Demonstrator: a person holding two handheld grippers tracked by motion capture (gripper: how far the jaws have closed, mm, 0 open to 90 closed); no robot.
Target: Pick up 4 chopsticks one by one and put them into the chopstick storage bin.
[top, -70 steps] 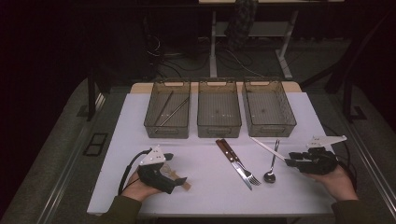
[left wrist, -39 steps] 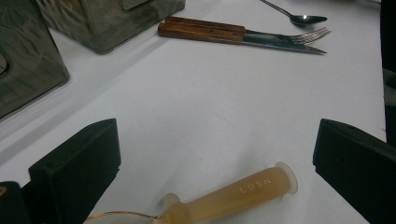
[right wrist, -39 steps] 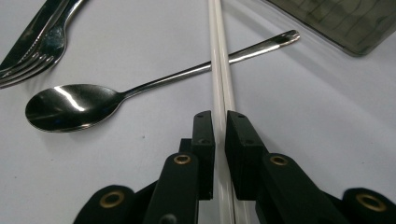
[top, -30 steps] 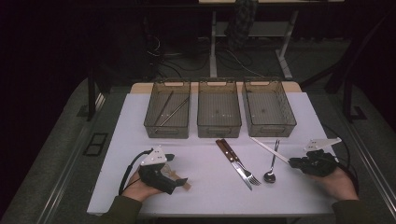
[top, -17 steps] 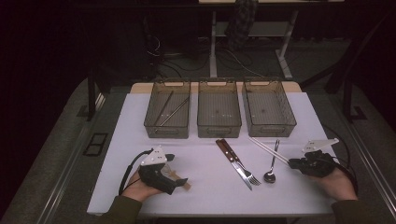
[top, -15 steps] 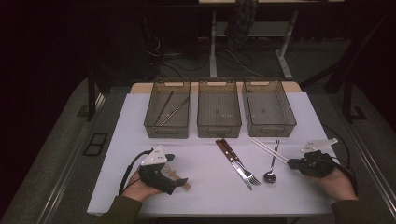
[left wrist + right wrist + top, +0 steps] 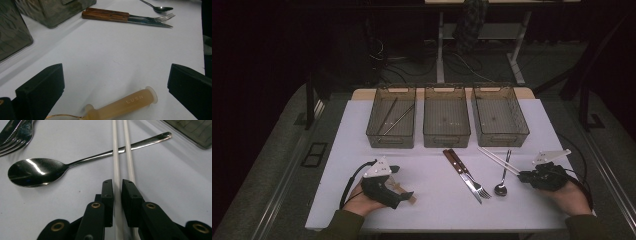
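Left gripper (image 7: 404,194): your jaws stand spread wide and hold nothing; it rests on the table (image 7: 432,200) near the front left edge
Left bin (image 7: 391,122): two thin metal rods lie inside; the middle bin (image 7: 446,121) and the right bin (image 7: 499,119) stand beside it in one row
Knife (image 7: 459,168) and fork (image 7: 472,181): they lie side by side in front of the middle bin, wooden handles toward the bins
Spoon (image 7: 37,171): its bowl lies near you; its handle passes under the chopsticks
Chopsticks (image 7: 121,157): two white sticks lie parallel on the table, in front of the right bin
Right gripper (image 7: 117,185): your jaws stand nearly together around the near end of one chopstick; the other stick runs under the right-hand jaw
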